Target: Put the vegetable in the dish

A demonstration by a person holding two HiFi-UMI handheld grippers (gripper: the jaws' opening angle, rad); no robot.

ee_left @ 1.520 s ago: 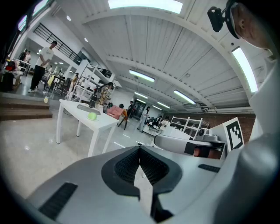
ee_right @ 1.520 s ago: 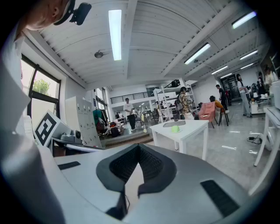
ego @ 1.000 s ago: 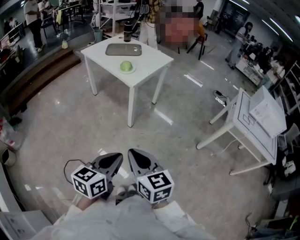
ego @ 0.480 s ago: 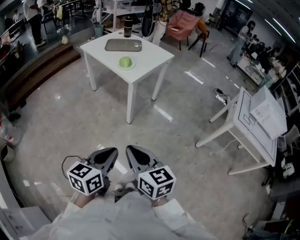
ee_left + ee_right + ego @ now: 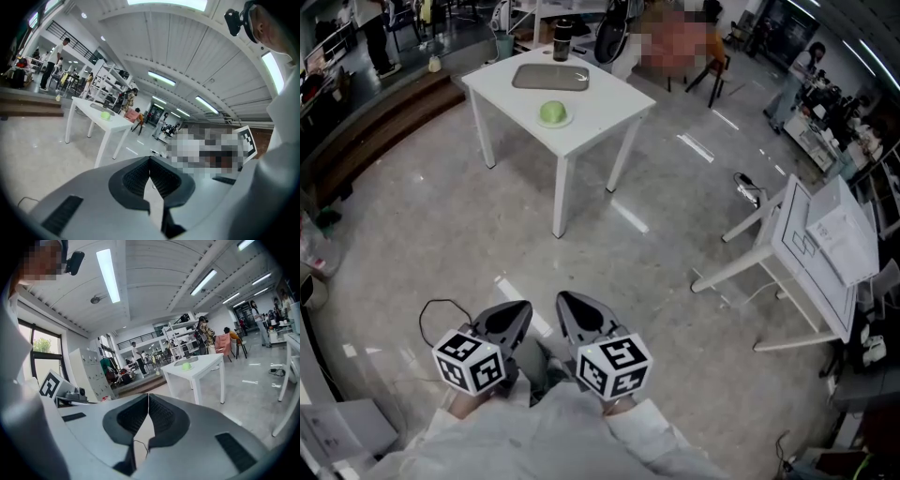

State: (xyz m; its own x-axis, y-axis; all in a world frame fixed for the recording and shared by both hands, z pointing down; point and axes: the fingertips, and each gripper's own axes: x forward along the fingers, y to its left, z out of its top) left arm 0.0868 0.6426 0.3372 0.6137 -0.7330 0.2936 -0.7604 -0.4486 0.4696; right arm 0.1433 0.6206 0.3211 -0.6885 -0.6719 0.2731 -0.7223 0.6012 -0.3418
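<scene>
A green round vegetable (image 5: 554,113) lies on a small pale plate on the white table (image 5: 609,103) far ahead. Behind it on the same table is a grey rectangular dish (image 5: 550,77). Both grippers are held low near my body, far from the table. The left gripper (image 5: 523,309) is shut and empty, and so is the right gripper (image 5: 564,304). In the left gripper view the shut left gripper (image 5: 150,160) points toward the table, with the vegetable (image 5: 106,115) small in the distance. The right gripper view shows the shut right gripper (image 5: 148,396) and the vegetable (image 5: 186,366).
A dark cup (image 5: 562,39) stands at the table's far edge. A white table (image 5: 806,244) lies tipped on its side at the right. A cable (image 5: 748,192) lies on the floor, a raised step (image 5: 384,122) runs along the left, and people stand in the background.
The table sits slightly higher in the head view than a second ago. Both grippers stay low, side by side and shut.
</scene>
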